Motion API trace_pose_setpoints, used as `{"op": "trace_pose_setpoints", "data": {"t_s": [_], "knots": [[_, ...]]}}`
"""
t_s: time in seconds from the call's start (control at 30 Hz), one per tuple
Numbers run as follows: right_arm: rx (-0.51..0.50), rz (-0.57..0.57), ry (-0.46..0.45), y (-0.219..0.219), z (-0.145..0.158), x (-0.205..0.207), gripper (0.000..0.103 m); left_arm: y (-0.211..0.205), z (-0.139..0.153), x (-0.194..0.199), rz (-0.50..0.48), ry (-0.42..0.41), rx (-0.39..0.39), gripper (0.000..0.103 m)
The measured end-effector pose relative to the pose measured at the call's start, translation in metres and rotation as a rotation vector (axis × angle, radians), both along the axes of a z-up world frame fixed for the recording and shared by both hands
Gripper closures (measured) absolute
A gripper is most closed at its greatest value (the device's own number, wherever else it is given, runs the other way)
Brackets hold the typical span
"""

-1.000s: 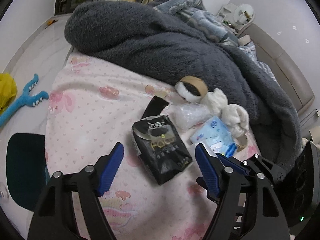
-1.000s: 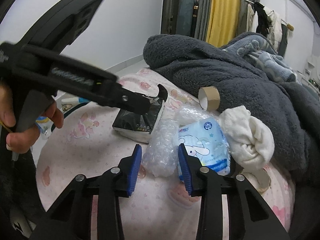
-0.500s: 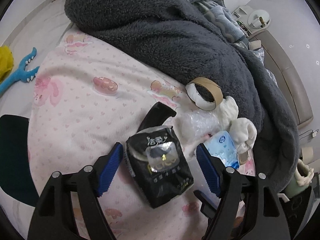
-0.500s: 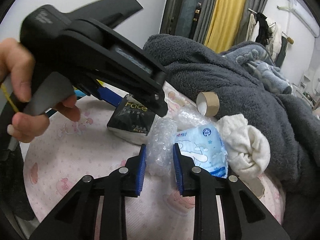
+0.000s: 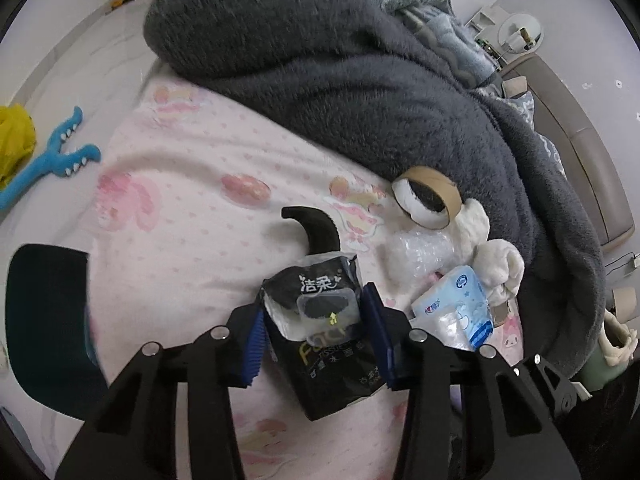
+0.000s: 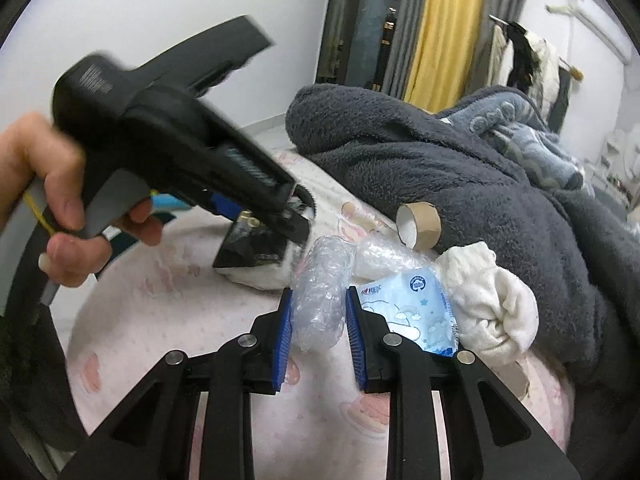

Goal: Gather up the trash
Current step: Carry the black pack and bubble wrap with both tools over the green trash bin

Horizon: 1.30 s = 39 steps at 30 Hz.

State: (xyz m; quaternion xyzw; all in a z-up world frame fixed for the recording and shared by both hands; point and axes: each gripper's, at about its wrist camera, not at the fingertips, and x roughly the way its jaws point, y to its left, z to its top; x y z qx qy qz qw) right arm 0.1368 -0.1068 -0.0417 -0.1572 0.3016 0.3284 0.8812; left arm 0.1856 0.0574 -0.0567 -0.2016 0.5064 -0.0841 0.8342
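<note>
On the pink sheet, a crumpled black tissue pack [image 5: 320, 336] lies lengthwise toward 12 o'clock; left gripper [image 5: 316, 340] closing around it. Right gripper [image 6: 318, 332] is clamped on bubble wrap [image 6: 322, 292].

This is a bedroom in a home. A bed [image 5: 192, 184] fills most of both views, made up with a pink sheet printed with small hearts and cartoon rabbits, and a thick dark grey fleece blanket [image 5: 328, 80] lies bunched across its far half. A padded brown headboard [image 5: 580, 152] runs along the white wall. Yellow and grey curtains [image 6: 444, 32] hang by a dark doorway, and clothes [image 6: 524, 68] hang from a rail in the corner. A blue plush toy [image 5: 52, 156] lies on the pale tiled floor [image 5: 72, 64] beside the bed, and a small shelf with a round mirror [image 5: 520, 34] stands in the far corner.
</note>
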Motion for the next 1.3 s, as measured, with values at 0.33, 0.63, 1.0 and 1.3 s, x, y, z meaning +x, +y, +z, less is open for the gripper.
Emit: {"op": "trace_pose_setpoints", "data": {"t_s": [0.33, 0.63, 1.0, 1.3], "knots": [[0.149, -0.074, 0.123, 0.009, 0.026, 0.005, 0.077, 0.016, 0.027, -0.025, -0.019, -0.120, 0.075, 0.056], [0.213, -0.101, 0.208, 0.033, 0.044, 0.007, 0.077, 0.034, 0.045, -0.052, 0.012, -0.239, 0.190, 0.055], [0.265, -0.113, 0.283, 0.058, 0.051, 0.010, 0.077, 0.064, 0.046, -0.070, 0.101, -0.331, 0.265, 0.055], [0.273, -0.079, 0.308, 0.086, 0.056, 0.009, 0.077, 0.096, 0.031, -0.077, 0.147, -0.320, 0.358, 0.055]]}}
